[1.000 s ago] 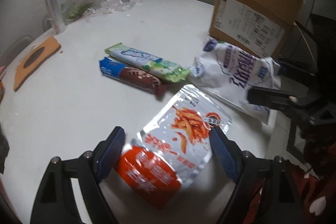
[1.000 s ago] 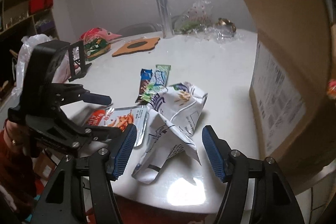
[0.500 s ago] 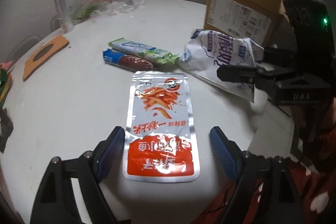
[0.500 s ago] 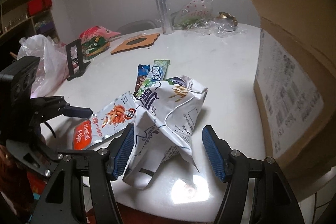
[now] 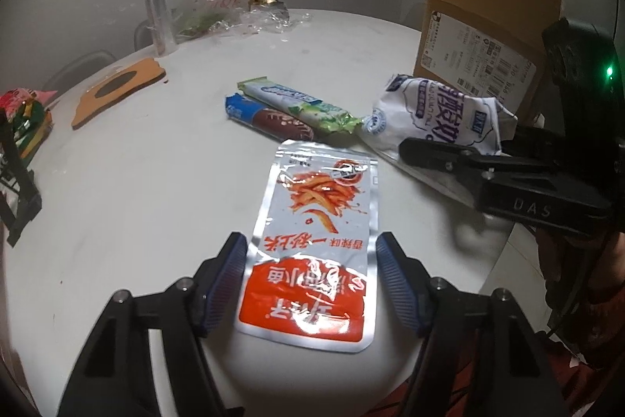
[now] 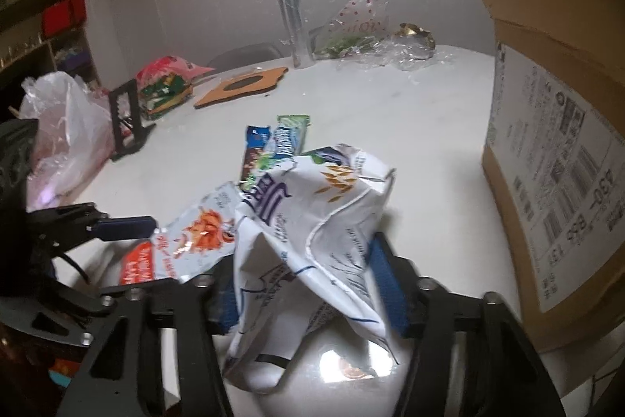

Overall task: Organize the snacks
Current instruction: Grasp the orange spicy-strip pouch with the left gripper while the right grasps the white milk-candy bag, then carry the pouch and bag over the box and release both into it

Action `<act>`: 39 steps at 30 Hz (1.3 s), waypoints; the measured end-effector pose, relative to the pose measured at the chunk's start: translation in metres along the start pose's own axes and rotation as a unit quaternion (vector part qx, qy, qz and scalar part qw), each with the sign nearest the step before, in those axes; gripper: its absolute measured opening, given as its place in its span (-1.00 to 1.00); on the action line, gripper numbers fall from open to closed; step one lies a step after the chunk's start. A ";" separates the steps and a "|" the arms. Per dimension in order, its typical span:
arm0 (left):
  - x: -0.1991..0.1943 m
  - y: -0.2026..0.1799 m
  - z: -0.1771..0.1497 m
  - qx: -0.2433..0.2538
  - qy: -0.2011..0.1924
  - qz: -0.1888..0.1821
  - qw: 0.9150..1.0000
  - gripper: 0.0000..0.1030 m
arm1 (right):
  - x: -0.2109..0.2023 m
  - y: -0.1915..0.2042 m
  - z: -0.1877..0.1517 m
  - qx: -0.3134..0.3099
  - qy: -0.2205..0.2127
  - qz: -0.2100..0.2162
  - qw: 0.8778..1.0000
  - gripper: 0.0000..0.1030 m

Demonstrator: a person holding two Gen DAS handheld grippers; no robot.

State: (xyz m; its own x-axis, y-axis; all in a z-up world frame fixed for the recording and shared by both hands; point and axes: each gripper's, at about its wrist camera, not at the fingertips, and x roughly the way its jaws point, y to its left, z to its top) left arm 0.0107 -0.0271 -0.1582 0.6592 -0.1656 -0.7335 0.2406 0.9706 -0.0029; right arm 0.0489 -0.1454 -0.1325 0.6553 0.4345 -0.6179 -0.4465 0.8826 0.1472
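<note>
Pouch (image 5: 316, 253) lies flat on the tabletop (image 5: 156, 182) right ahead of my left gripper (image 5: 312, 284), its red end between the pads and its long axis running straight away from me, along the fingers. The jaws are closing across its width, with small gaps still showing at each edge, so I judge the pinch lands on the short side, not the length. My right gripper (image 6: 304, 284) is closing on the crumpled white bag (image 6: 312, 221), pads about at its folds. The box (image 6: 554, 143) stands just right of that bag, nearer my right hand.
</note>
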 end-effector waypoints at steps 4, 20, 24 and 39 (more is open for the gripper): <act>-0.002 0.005 -0.002 -0.013 -0.001 0.006 1.000 0.26 | -0.004 0.000 0.000 -0.007 -0.005 -0.003 1.000 -0.41; -0.040 0.023 -0.006 -0.045 -0.046 0.024 0.998 0.25 | -0.042 0.017 0.010 -0.046 -0.042 0.001 0.998 -0.56; -0.069 0.034 0.005 -0.055 -0.082 0.039 0.994 0.25 | -0.066 0.036 0.028 -0.083 -0.059 0.041 0.994 -0.57; -0.167 -0.022 0.132 0.038 -0.219 0.016 0.975 0.25 | -0.176 0.006 0.113 -0.110 -0.142 0.069 0.981 -0.56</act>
State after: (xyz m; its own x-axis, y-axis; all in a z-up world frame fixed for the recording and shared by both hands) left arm -0.0109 -0.0434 0.0538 0.9043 -0.2114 -0.3709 0.2571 0.9632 0.0779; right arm -0.0003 -0.1967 0.0644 0.7080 0.6078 -0.3596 -0.6440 0.7646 0.0243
